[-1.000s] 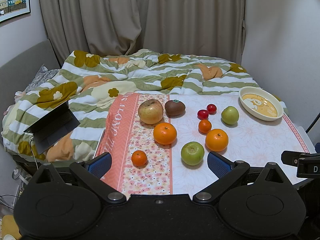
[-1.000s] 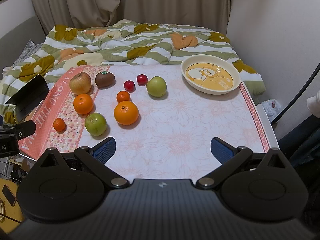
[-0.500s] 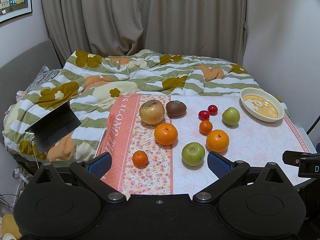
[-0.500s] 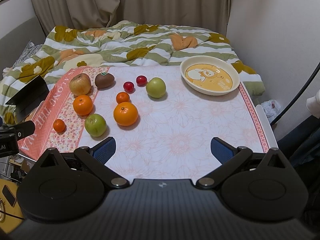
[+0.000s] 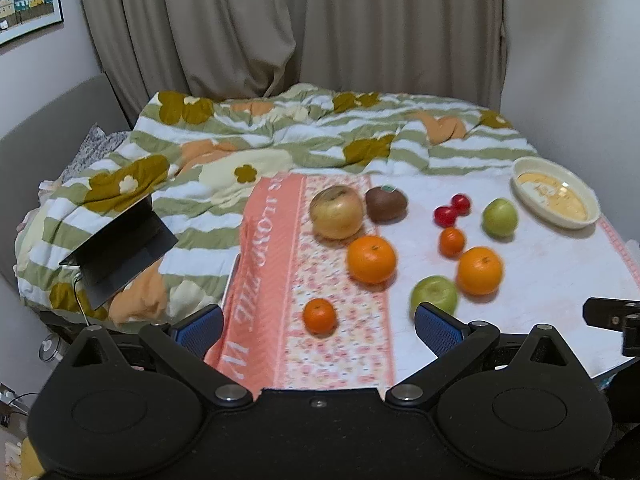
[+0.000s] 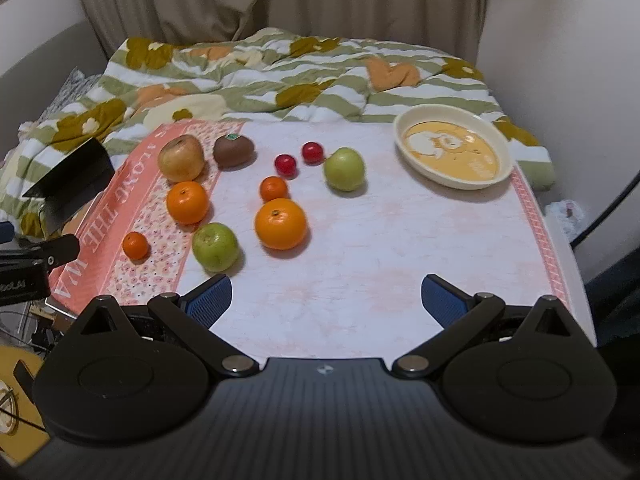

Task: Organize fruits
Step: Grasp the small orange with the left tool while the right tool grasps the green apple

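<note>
Fruits lie loose on the cloth-covered table (image 6: pixel 380 260): a yellow-brown apple (image 6: pixel 181 158), a kiwi (image 6: pixel 233 151), two red cherry tomatoes (image 6: pixel 285 165), two green apples (image 6: pixel 344 169) (image 6: pixel 215 246), two large oranges (image 6: pixel 281 223) (image 6: pixel 187 202) and two small mandarins (image 6: pixel 273 189) (image 6: pixel 135 245). A cream bowl (image 6: pixel 454 151) stands empty at the far right. My left gripper (image 5: pixel 318 326) is open above the table's near edge, with the small mandarin (image 5: pixel 319 315) between its fingers' line. My right gripper (image 6: pixel 326 300) is open and empty over the near middle.
A striped flowered duvet (image 6: pixel 280 76) covers the bed behind the table. A dark open laptop (image 5: pixel 120 248) rests on the bed at the left. Curtains and walls close the back and right side. The table's right edge (image 6: pixel 560 248) drops off near a cable.
Both grippers have moved forward and slightly lower toward the table, so the fruits appear nearer. Nothing has been touched; both stay open.
</note>
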